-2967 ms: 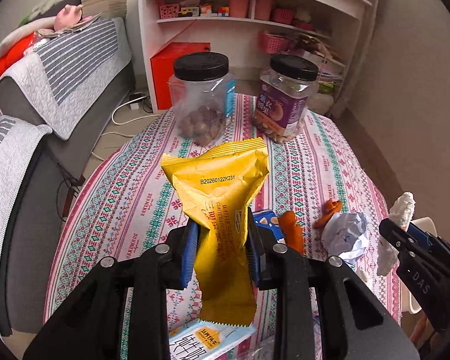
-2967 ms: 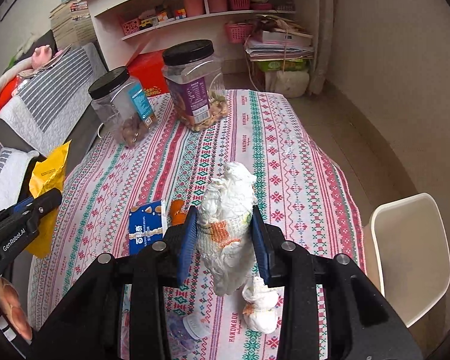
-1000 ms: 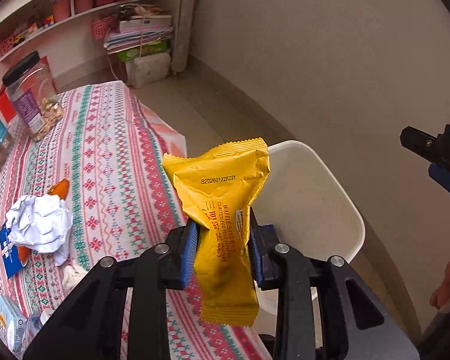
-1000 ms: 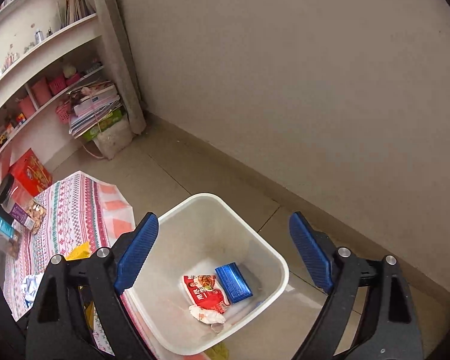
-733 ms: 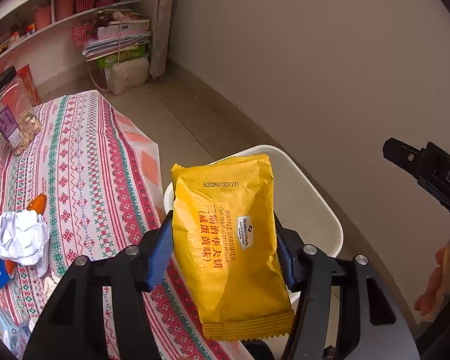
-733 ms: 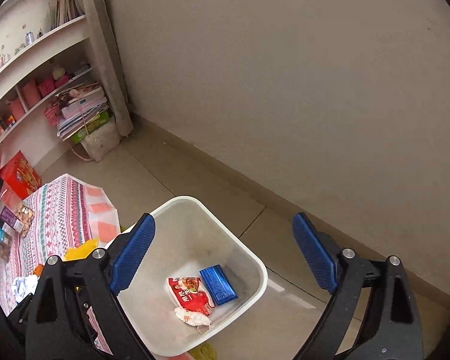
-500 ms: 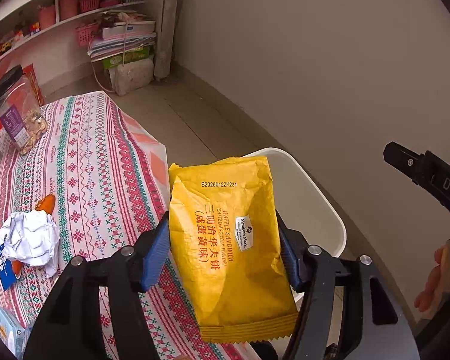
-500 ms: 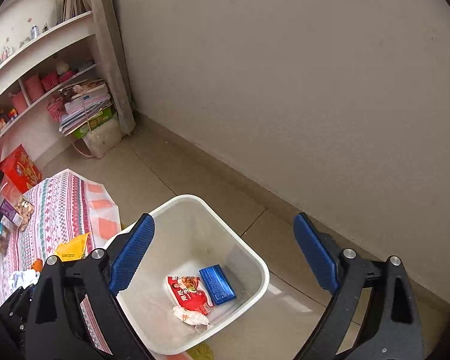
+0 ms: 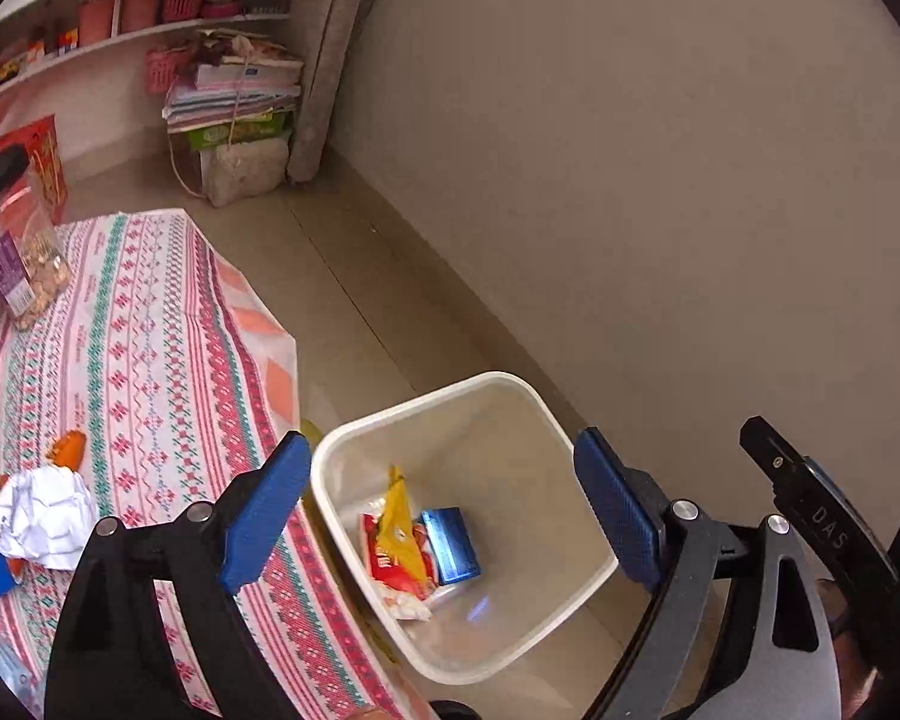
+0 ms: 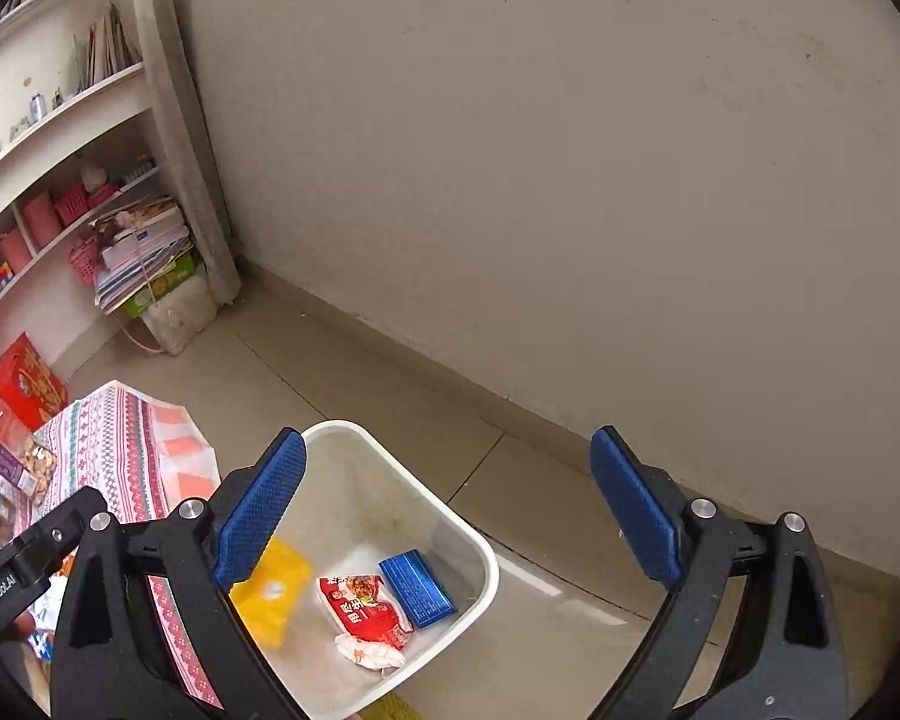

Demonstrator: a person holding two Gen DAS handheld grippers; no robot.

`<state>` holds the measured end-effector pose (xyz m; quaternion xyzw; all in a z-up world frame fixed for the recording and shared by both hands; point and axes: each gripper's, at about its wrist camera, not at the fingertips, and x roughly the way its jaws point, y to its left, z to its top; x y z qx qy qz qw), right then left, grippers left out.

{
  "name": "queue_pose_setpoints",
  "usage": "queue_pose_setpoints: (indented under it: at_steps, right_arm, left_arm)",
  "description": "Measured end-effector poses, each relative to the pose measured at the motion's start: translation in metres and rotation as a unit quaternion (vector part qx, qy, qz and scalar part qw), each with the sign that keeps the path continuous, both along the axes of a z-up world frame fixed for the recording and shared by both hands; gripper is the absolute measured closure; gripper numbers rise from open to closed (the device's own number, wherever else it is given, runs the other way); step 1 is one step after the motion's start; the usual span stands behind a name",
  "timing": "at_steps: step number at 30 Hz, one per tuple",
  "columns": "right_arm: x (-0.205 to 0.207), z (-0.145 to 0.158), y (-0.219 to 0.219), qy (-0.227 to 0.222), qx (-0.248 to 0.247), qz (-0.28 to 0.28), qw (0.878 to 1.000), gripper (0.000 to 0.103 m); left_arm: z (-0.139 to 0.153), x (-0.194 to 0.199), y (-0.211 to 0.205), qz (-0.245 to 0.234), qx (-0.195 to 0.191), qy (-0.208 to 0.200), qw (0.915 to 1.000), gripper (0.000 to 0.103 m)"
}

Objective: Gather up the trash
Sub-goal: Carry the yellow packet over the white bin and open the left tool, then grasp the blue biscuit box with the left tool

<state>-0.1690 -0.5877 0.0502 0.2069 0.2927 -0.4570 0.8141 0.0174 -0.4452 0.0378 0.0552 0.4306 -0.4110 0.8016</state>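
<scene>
Left gripper [image 9: 438, 510] now has its jaws wide apart and empty. I just let go of the yellow wrapper [image 9: 403, 525], so it sits in the bin [image 9: 528, 414] right below. Right gripper [image 10: 444, 516] gapes empty too. More trash, like the paper ball [image 9: 42, 516], waits off to my left.

R gripper [image 10: 444, 516] fingers wide apart above white bin [image 10: 486, 558] w/ yellow wrapper [image 10: 273, 597], red packet [image 10: 363, 606], blue box [image 10: 417, 588].

You can read "GenRobot.AI" on the black left gripper [image 10: 15, 585] body, and "DAS" on the black right gripper [image 9: 828, 525] body.
</scene>
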Motion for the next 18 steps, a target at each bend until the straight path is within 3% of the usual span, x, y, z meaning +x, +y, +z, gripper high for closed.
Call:
queue_pose_setpoints:
  at_steps: [4,10,18]
  right_arm:
    - [0.009,-0.002,0.007,0.009,0.003,0.018,1.0,0.009]
    - [0.034,-0.008,0.037,0.036,-0.013,0.064,0.997,0.007]
    - [0.069,-0.013,0.094,0.025,-0.026,0.129,0.991,0.007]
  left_arm:
    - [0.0,-0.008,0.005,0.029,0.054,-0.07,0.9957,0.016]
    - [-0.001,-0.016,0.033,0.074,0.111,-0.174,0.9756,0.016]
    - [0.0,-0.004,0.093,0.13,0.126,-0.204,0.9621,0.016]
